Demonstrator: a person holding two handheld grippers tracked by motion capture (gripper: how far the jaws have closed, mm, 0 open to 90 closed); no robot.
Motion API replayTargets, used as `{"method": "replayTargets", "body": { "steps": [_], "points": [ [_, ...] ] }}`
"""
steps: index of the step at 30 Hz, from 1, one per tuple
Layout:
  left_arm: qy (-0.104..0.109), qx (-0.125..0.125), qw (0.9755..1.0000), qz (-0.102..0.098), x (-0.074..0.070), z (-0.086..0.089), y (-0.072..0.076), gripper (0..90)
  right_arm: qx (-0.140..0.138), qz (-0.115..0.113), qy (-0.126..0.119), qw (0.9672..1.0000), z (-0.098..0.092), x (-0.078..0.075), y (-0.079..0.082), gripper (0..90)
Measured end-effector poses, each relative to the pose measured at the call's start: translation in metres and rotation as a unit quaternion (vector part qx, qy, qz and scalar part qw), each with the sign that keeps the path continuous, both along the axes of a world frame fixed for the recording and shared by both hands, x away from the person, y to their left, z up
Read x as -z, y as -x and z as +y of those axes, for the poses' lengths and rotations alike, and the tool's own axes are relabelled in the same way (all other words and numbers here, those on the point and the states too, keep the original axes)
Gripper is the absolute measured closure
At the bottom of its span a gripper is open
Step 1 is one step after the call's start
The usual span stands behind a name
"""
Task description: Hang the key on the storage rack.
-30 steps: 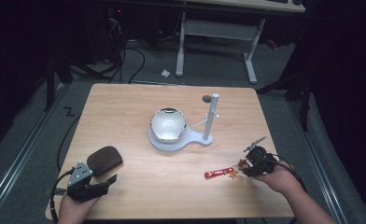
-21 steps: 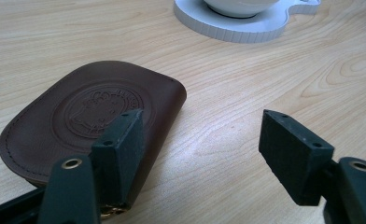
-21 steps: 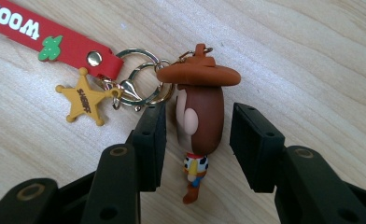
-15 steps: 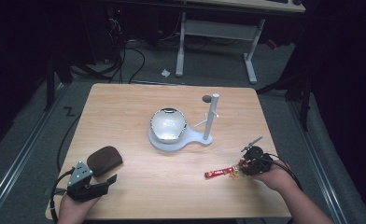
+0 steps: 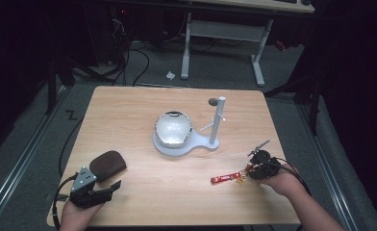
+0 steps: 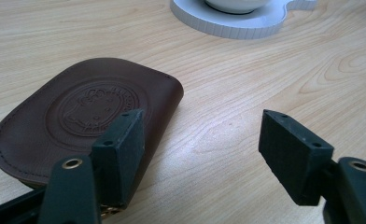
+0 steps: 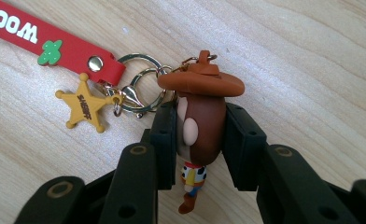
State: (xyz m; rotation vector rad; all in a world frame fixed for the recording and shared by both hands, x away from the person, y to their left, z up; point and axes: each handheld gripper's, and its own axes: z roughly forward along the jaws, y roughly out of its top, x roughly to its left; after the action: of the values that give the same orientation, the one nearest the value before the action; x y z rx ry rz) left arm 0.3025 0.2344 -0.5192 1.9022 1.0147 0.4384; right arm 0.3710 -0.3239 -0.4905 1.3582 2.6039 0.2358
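Note:
My right gripper [image 7: 200, 140] is shut on a small cowboy figure [image 7: 200, 121] with a brown hat, part of a keychain lying on the table. Metal rings [image 7: 141, 86], a yellow sheriff star [image 7: 84, 103] and a red strap [image 7: 45, 44] hang off it. From above, the red strap [image 5: 226, 178] stretches left of the right gripper [image 5: 254, 172] at the front right. A brown leather pouch [image 6: 78, 112] lies flat by my left gripper [image 6: 204, 149], which is open with its left jaw at the pouch's edge. The high view puts the pouch [image 5: 107, 163] just beyond the left gripper [image 5: 107, 188].
A white stand [image 5: 186, 144] with a round base sits mid-table, carrying a shiny rounded bowl [image 5: 173, 128] and an upright white post [image 5: 217, 120]. Its base rim [image 6: 237, 28] lies ahead of the left gripper. The table's front edge is close to both hands.

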Motion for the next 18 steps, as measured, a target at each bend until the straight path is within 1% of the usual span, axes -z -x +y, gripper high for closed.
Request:
{"method": "replayTargets", "body": {
  "steps": [3,5,6,7,18],
  "points": [
    [0.000,-0.001,1.0000,0.000,0.000,0.000,0.000,31.6,0.000,0.006,-0.005,1.0000,0.001,-0.002,0.000,67.9],
    [0.001,-0.002,1.0000,0.001,0.000,0.000,0.000,31.7,-0.005,0.005,-0.004,1.0000,0.002,-0.005,0.001,67.9],
    [0.001,-0.001,1.0000,0.001,0.000,0.000,-0.001,31.7,-0.003,0.007,-0.004,1.0000,0.003,-0.007,0.002,67.9],
    [0.001,-0.001,1.0000,0.001,0.000,0.000,-0.001,31.7,-0.005,0.004,-0.005,1.0000,0.003,-0.009,0.003,67.9],
    [0.001,0.001,1.0000,0.001,0.000,-0.001,0.000,31.7,-0.016,-0.003,-0.017,0.9997,0.009,-0.038,0.013,67.9]
  ]
}}
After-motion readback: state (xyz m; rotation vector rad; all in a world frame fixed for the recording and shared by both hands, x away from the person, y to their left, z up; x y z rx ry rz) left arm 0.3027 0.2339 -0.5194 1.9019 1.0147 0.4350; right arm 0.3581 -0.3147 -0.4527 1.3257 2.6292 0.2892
